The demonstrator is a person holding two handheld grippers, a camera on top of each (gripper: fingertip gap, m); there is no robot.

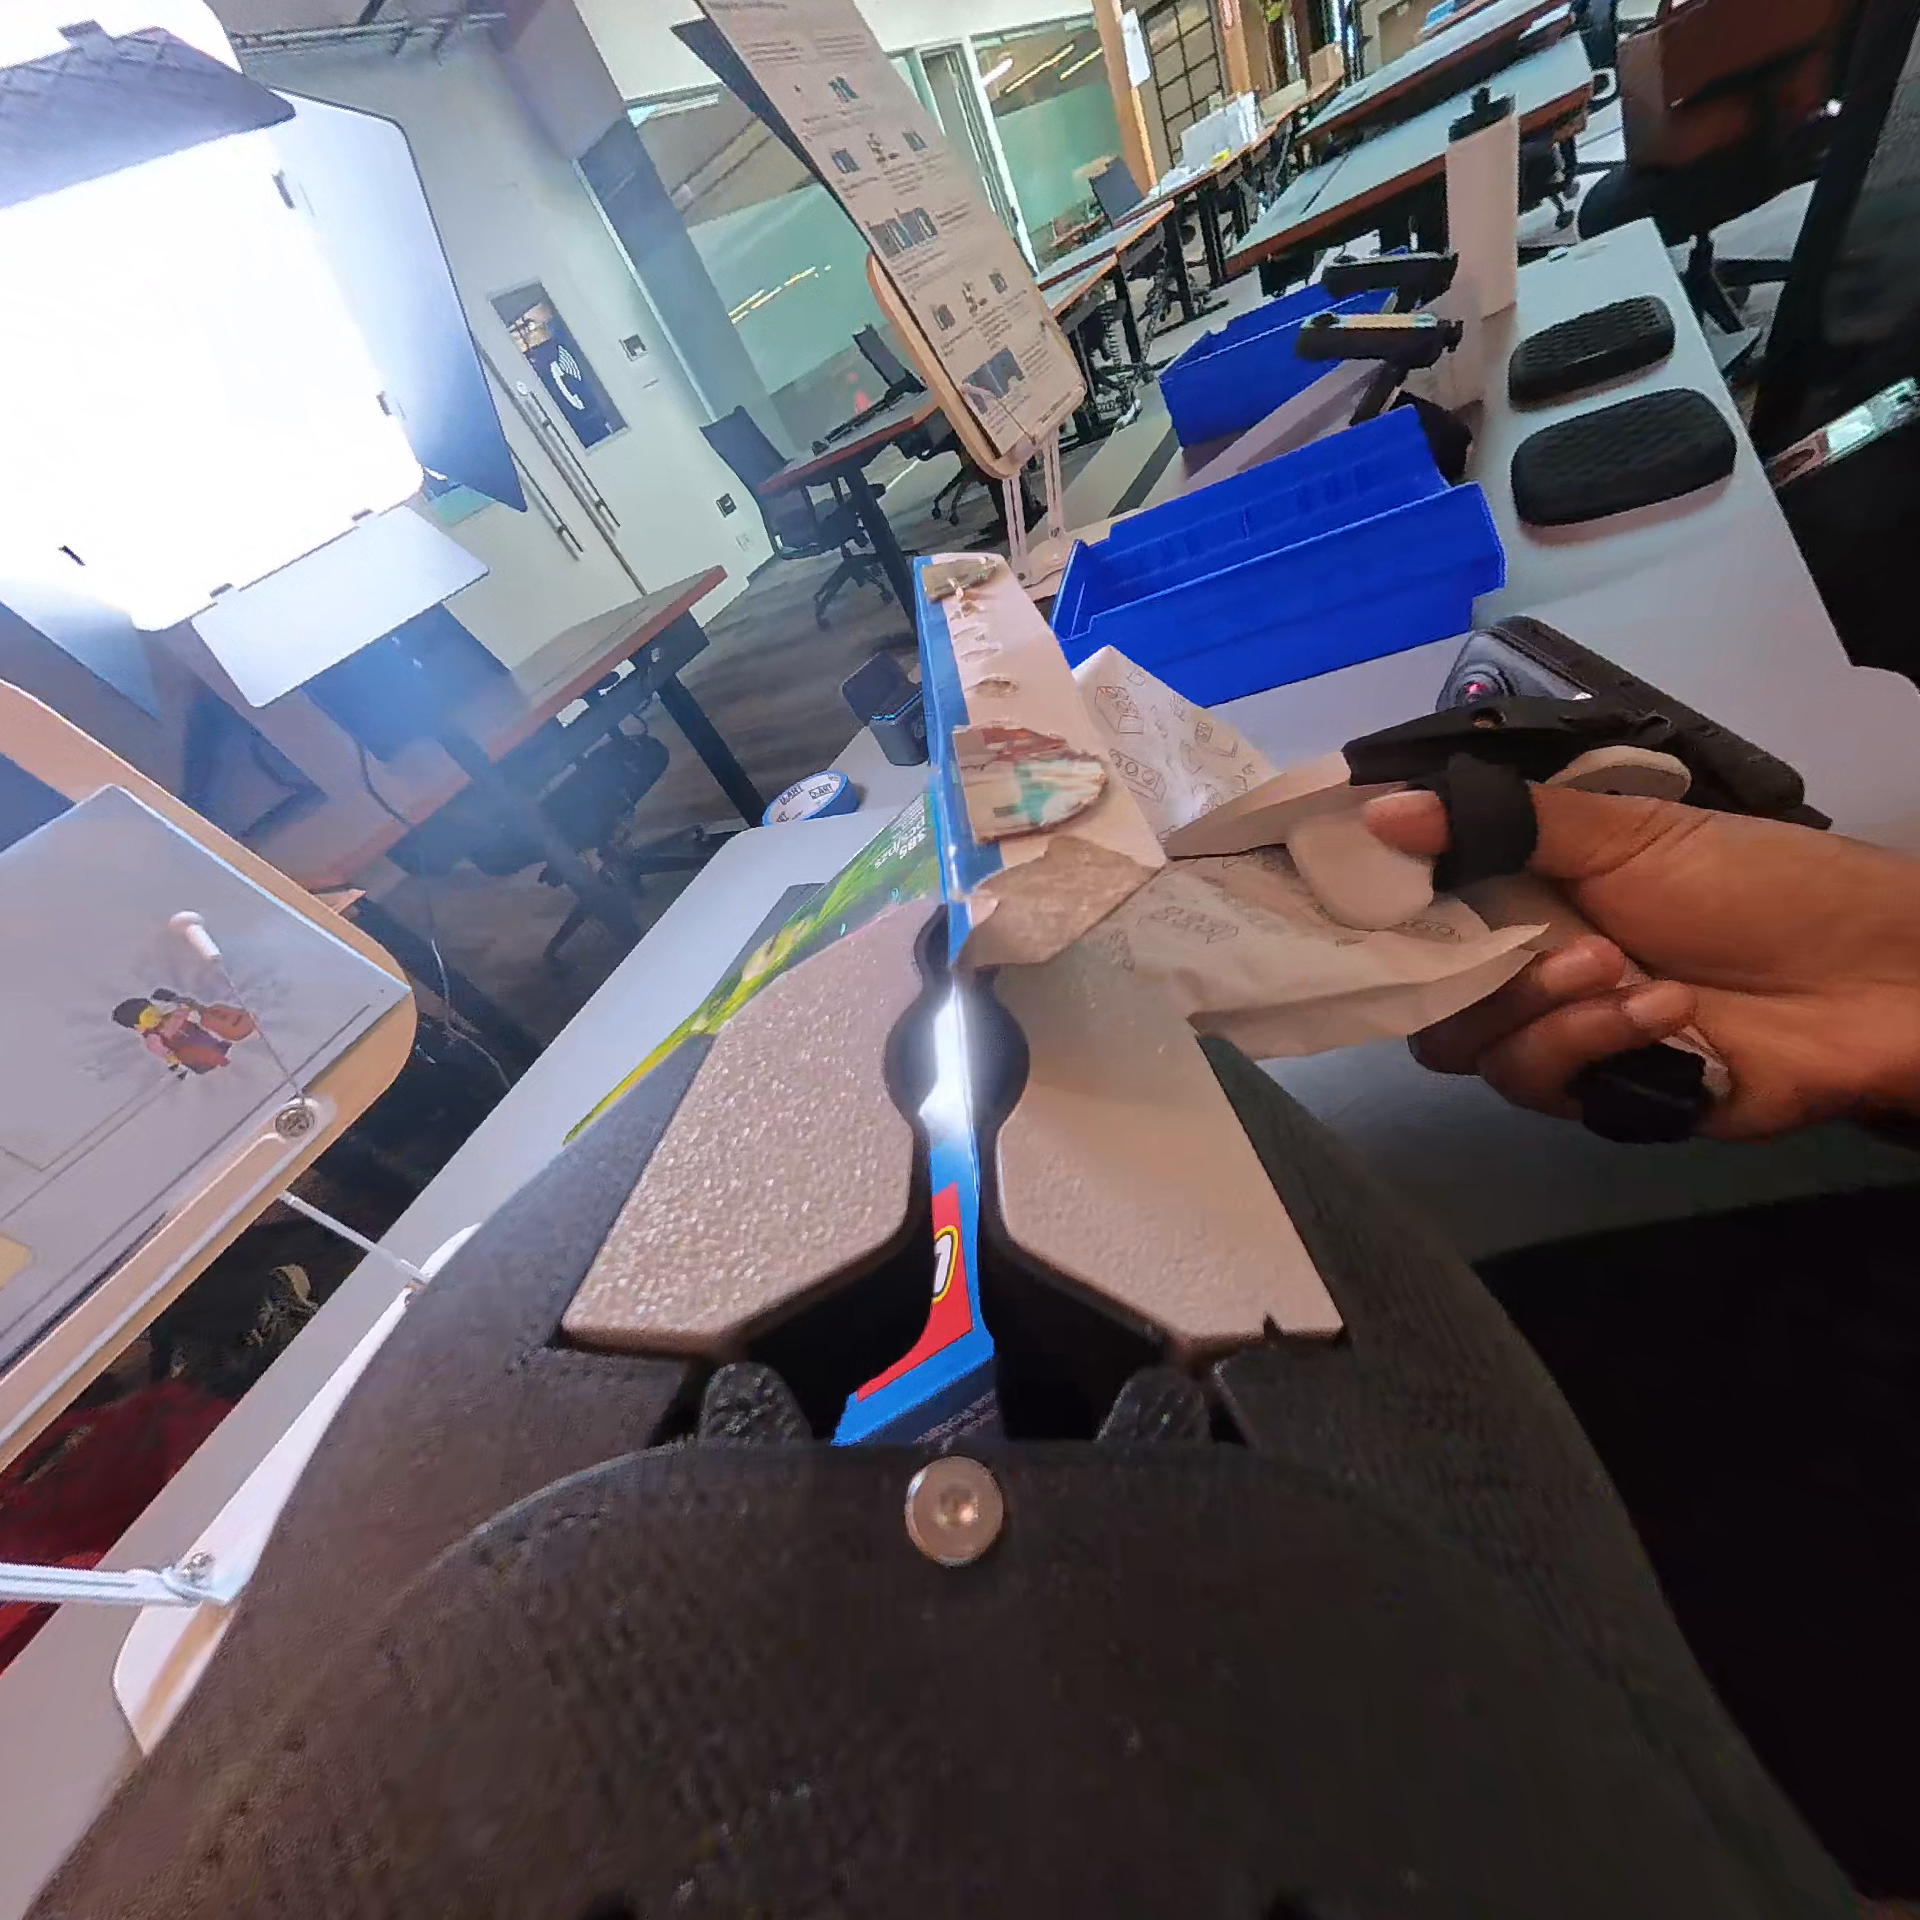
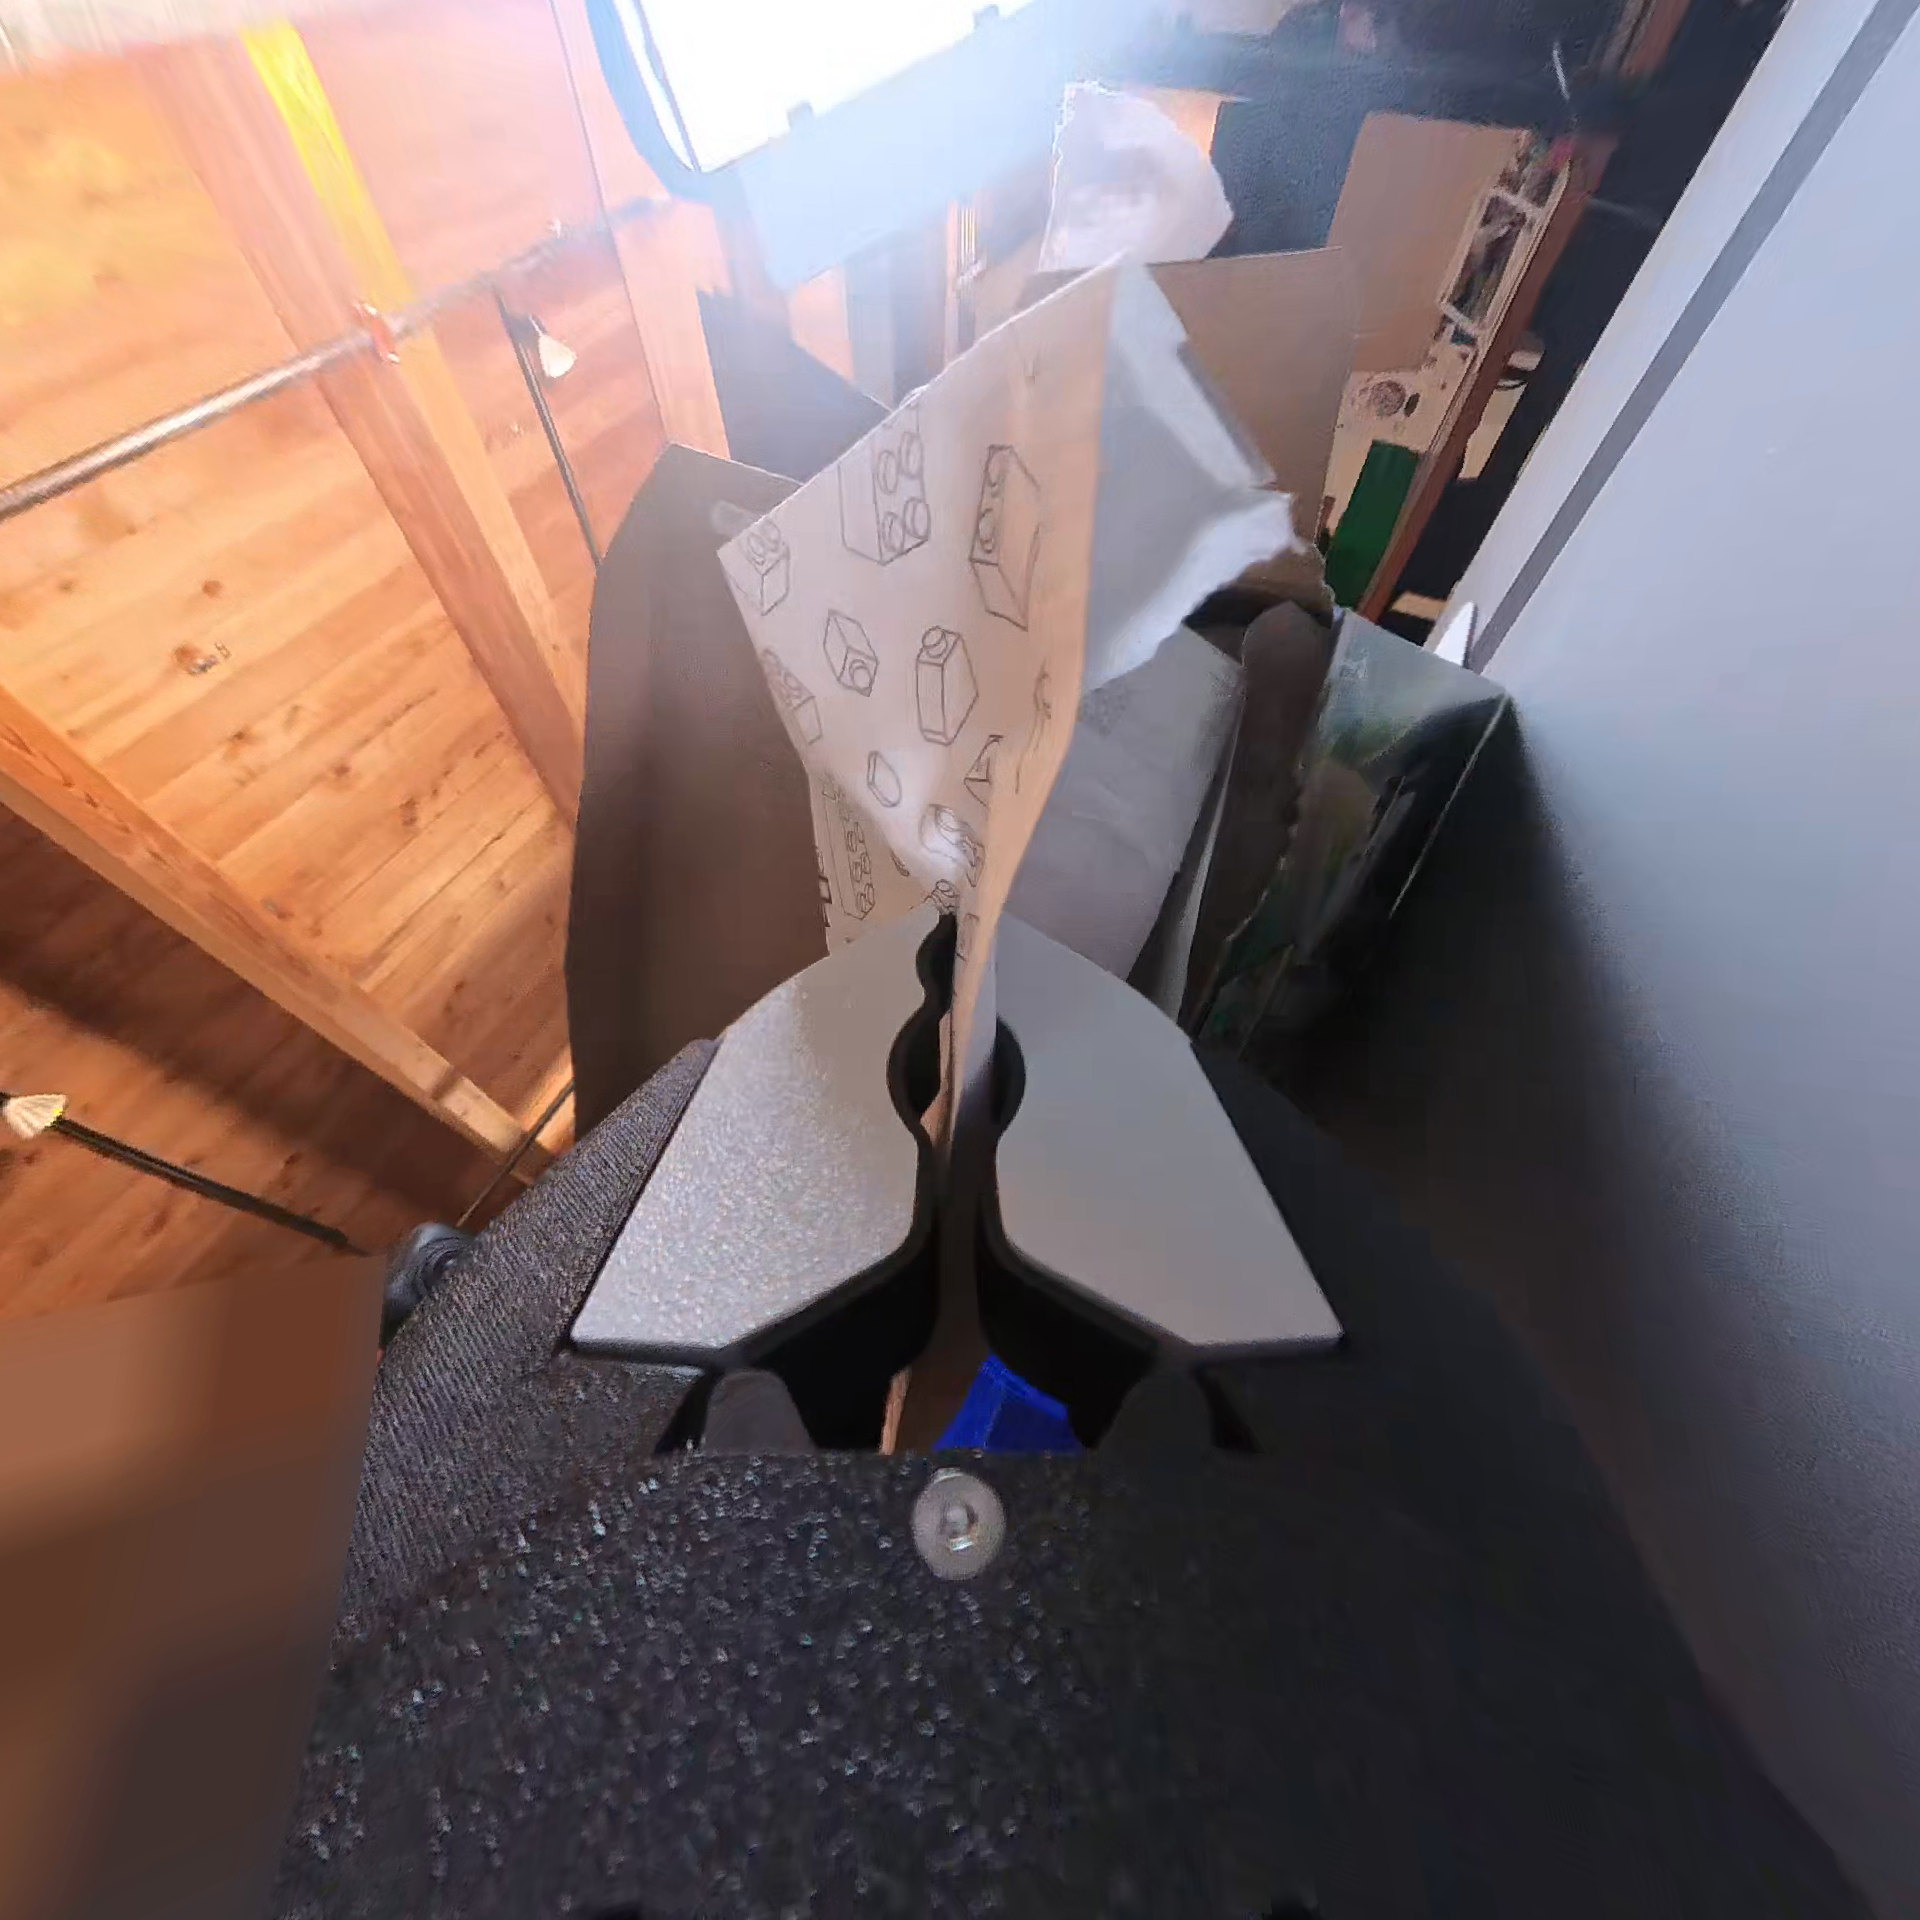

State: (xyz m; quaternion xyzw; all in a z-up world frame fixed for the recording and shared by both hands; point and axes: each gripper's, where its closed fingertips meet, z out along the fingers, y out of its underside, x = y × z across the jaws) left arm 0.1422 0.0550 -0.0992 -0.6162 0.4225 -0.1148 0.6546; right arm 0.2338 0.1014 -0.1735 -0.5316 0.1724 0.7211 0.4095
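Both pinching: left gripper (image 1: 951, 1023) glossy box flap (image 1: 961, 1226); right gripper (image 2: 951, 1039) printed paper bag (image 2: 914, 644)

It is an open-plan office used as a workspace: long rows of desks (image 1: 1382, 197) and office chairs (image 1: 769, 488) recede behind, a bright studio light panel (image 1: 156, 343) stands left, and blue storage bins (image 1: 1288, 571) sit on the counter (image 1: 1662, 582).

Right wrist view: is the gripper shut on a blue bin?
No. The right gripper is closed on a white paper bag printed with brick outlines, the sheet running up from between its pads.
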